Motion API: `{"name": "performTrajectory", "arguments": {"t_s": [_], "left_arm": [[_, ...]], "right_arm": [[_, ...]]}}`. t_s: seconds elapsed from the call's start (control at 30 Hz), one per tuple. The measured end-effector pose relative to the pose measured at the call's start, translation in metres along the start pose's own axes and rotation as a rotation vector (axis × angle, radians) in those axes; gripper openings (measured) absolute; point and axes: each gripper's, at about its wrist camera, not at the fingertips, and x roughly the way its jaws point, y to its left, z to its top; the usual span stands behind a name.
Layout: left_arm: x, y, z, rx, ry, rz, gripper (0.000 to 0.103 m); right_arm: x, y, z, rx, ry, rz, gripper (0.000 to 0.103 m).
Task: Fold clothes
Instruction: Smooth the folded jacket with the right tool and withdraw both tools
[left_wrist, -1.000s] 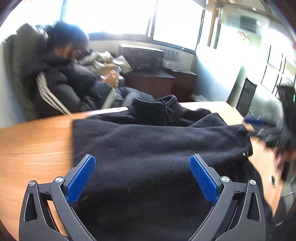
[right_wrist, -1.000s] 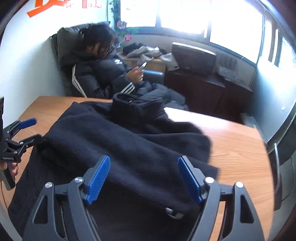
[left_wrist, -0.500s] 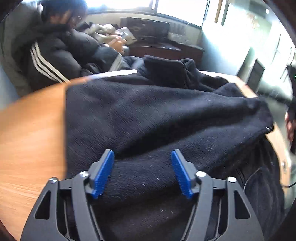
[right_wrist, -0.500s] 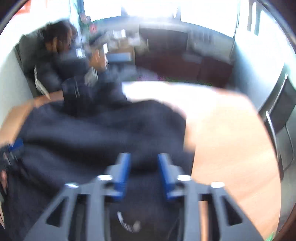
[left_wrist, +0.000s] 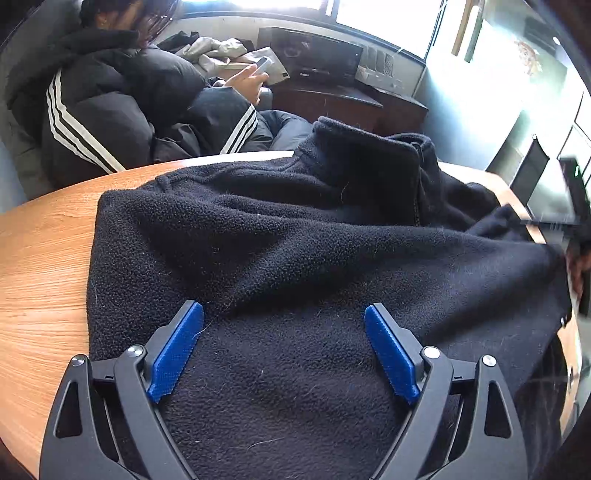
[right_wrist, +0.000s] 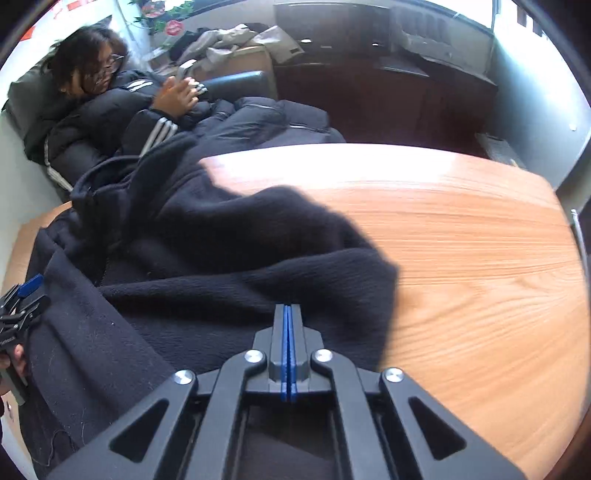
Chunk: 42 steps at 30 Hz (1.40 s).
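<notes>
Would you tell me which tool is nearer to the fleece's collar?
Left. The left tool hangs open over the fleece, facing the collar; the right tool is shut at the hem, farther away.

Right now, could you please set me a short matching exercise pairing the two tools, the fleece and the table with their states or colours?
Things:
1. left tool
2. right tool
3. fleece jacket
4. table

Descriptions:
A. light wood grain
B. fingers pressed together at the fleece's edge
C. dark navy, spread out and rumpled
D. fingers spread wide over the fabric

Pairs: 1-D, 2-B, 3-C, 4-A
</notes>
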Motion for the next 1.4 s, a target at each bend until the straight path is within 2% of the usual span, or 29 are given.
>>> {"name": "performTrajectory", "arguments": {"t_s": [0.07,0.13,0.23,0.3,0.33,0.37,0.43,0.5,0.6,0.63,0.67,0.7,0.73,0.77,0.8,0.87,0.93,1.07,1.2,1.27,1.4], "left_arm": [[-0.003,0.002,-0.005,0.018,-0.002,0.023,0.090],[-0.009,0.009,-0.009,0.000,-0.009,0.038,0.091],[-0.021,0.030,-0.022,-0.031,-0.017,0.080,0.091],[-0.033,0.048,-0.034,-0.060,-0.025,0.108,0.091],[-0.039,0.057,-0.040,-0.072,-0.029,0.121,0.091],[-0.041,0.058,-0.041,-0.055,-0.026,0.124,0.091],[-0.043,0.054,-0.040,-0.010,-0.010,0.139,0.092],[-0.051,0.052,-0.035,0.055,0.018,0.109,0.094],[-0.082,0.055,-0.033,-0.010,-0.034,0.093,0.097],[-0.094,0.056,-0.038,-0.033,-0.037,0.109,0.097],[-0.106,0.056,-0.044,-0.045,-0.030,0.125,0.097],[-0.118,0.055,-0.050,-0.057,-0.024,0.142,0.098],[-0.130,0.055,-0.057,-0.069,-0.017,0.157,0.098],[-0.141,0.058,-0.066,-0.083,-0.012,0.152,0.100],[-0.157,0.059,-0.079,-0.093,-0.006,0.137,0.102],[-0.190,0.061,-0.106,-0.072,0.009,0.112,0.103],[-0.222,0.070,-0.135,-0.066,0.044,0.108,0.103],[-0.274,0.091,-0.195,-0.073,0.112,0.070,0.103],[-0.294,0.079,-0.244,-0.086,0.119,0.012,0.103],[-0.305,0.073,-0.268,-0.093,0.122,-0.017,0.103],[-0.325,0.061,-0.317,-0.106,0.128,-0.074,0.103]], "right_arm": [[-0.014,0.007,0.014,-0.029,-0.031,-0.014,0.006],[-0.012,0.031,0.030,-0.101,-0.026,0.008,0.006],[0.031,0.059,0.046,-0.146,0.079,0.068,0.008],[0.065,0.066,0.046,-0.168,0.147,0.067,0.005],[0.069,0.064,0.046,-0.158,0.142,0.079,0.000],[0.070,0.060,0.047,-0.139,0.125,0.094,0.000],[0.062,0.054,0.050,-0.112,0.098,0.031,0.000],[0.045,0.057,0.048,-0.123,0.060,-0.051,0.002],[-0.004,0.079,0.035,-0.171,-0.030,0.008,0.009],[-0.020,0.091,0.022,-0.198,-0.060,0.029,0.013],[-0.036,0.103,0.006,-0.222,-0.088,0.059,0.023],[-0.052,0.115,-0.012,-0.245,-0.115,0.093,0.041],[-0.069,0.126,-0.033,-0.269,-0.145,0.129,0.053],[-0.087,0.134,-0.054,-0.282,-0.173,0.148,0.076],[-0.106,0.142,-0.073,-0.290,-0.199,0.157,0.087],[-0.144,0.151,-0.110,-0.290,-0.233,0.167,0.088],[-0.170,0.148,-0.141,-0.237,-0.224,0.170,0.088],[-0.213,0.120,-0.210,-0.060,-0.143,0.161,0.089],[-0.220,0.087,-0.279,0.070,-0.044,0.141,0.089],[-0.226,0.077,-0.311,0.071,-0.003,0.143,0.089],[-0.229,0.062,-0.359,-0.009,0.044,0.213,0.089]]}}
